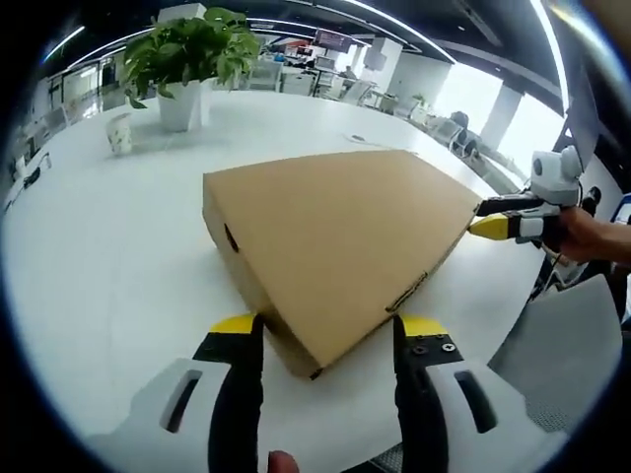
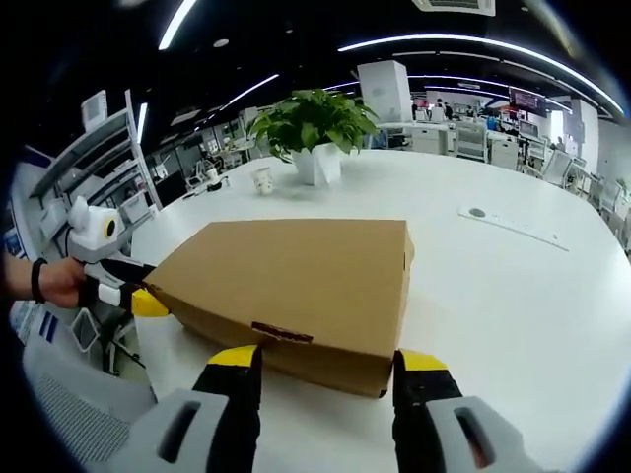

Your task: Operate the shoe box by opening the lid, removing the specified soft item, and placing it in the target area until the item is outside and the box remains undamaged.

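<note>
A closed brown cardboard shoe box (image 1: pixel 325 236) lies on the white table (image 1: pixel 108 266), its lid flat on top. In the left gripper view my left gripper (image 1: pixel 328 325) is open, and the box's near corner sits between its yellow-tipped jaws. My right gripper (image 1: pixel 505 225), held by a hand, comes in from the right with a yellow tip at the box's far corner. In the right gripper view the right gripper (image 2: pixel 328 357) is open, its jaws straddling the near side of the box (image 2: pixel 296 276). The left gripper (image 2: pixel 126 294) touches the box's left corner.
A potted plant (image 1: pixel 187 59) and a paper cup (image 1: pixel 119 133) stand at the table's far side, also seen as the plant (image 2: pixel 315 123) and the cup (image 2: pixel 262 180). A flat strip (image 2: pixel 513 225) lies on the table. Grey chairs (image 1: pixel 572 345) stand at the table's edge.
</note>
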Available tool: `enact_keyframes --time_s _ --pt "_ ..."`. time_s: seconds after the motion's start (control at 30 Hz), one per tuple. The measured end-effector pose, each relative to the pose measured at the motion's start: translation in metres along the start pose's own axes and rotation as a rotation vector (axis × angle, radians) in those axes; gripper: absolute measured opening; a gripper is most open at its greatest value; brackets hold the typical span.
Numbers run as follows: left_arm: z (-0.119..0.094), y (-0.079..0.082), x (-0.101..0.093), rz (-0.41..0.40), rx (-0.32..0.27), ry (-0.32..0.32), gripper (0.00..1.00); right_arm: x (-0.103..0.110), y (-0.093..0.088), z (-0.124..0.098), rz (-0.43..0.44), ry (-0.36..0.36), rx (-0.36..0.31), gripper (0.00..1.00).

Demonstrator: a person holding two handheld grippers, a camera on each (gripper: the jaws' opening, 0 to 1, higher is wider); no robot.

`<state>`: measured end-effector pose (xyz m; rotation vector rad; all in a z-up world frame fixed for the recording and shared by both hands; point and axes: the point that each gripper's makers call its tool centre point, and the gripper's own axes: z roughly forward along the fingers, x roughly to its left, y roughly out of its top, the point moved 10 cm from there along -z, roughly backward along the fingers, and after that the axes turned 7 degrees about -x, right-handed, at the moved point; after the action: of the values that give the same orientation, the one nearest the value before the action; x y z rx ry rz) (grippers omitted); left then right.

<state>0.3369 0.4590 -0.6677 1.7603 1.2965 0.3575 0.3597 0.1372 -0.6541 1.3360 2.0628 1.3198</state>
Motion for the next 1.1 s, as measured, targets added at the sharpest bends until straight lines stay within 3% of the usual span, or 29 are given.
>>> enact_keyframes --time_s 0.23,0.67,1.1 --pt "-0.003 0.003 0.000 -0.006 -0.001 0.003 0.51 0.002 0.003 -0.002 0.005 -0.003 -0.003 0.50" --pt "-0.019 0.021 -0.003 -0.044 -0.065 -0.006 0.51 0.004 0.024 -0.012 -0.031 -0.004 -0.061 0.46" --pt "-0.029 0.044 0.003 0.104 -0.084 0.053 0.35 0.006 0.054 -0.016 -0.041 -0.005 -0.129 0.46"
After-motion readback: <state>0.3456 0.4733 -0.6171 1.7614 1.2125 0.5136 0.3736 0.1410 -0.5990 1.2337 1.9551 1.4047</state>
